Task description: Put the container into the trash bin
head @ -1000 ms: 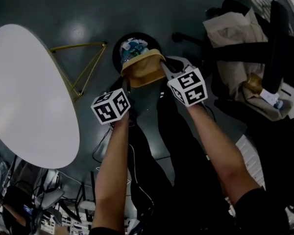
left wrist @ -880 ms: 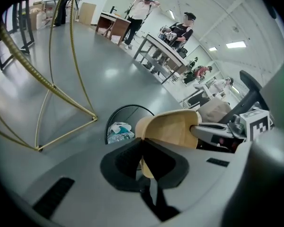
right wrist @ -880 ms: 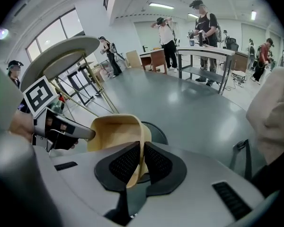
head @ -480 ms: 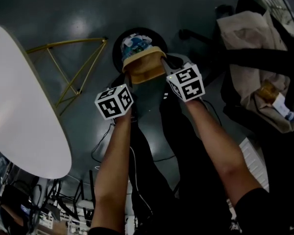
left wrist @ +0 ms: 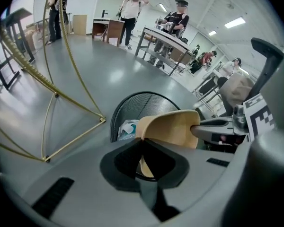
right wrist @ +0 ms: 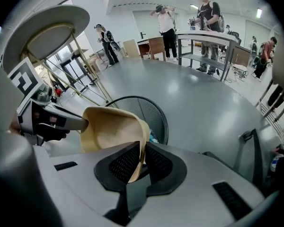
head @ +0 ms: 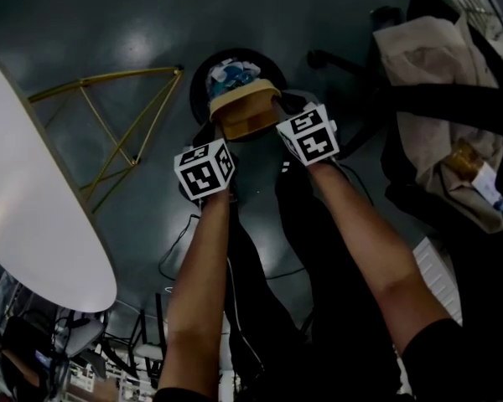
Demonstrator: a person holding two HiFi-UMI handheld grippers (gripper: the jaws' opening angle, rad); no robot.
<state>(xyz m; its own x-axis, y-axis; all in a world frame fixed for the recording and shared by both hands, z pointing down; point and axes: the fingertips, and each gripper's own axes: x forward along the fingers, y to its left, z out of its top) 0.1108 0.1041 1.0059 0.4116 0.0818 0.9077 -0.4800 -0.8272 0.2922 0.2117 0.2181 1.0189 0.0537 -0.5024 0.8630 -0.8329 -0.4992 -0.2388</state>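
two pinch grips on one thin rim: release is the risky bit

both grippers are clamped on the tan container (head: 245, 114). the left gripper (left wrist: 144, 162) pinches its rim on one side and the right gripper (right wrist: 141, 167) pinches the opposite side. the container hangs just above the trash bin (head: 199, 78), over the bin's near edge rather than its middle.

risks as i read them:
- if one side lets go first, the container swings on the other pinch and can tip out over the bin's near edge.
- its lower edge may catch the bin rim. the mesh bin looks light, so a nudge could shove or topple it.
- wrappers (head: 230, 75) already lie in the bin, so the container may sit high instead of dropping in.

hard to see:
- the head view is dark, so i can't read the gap between container and bin rim.
- the container covers the bin's near half, so fill level is unknown.
- i can't tell if anything is inside the container.
- between the left jaws only a sliver of rim shows.
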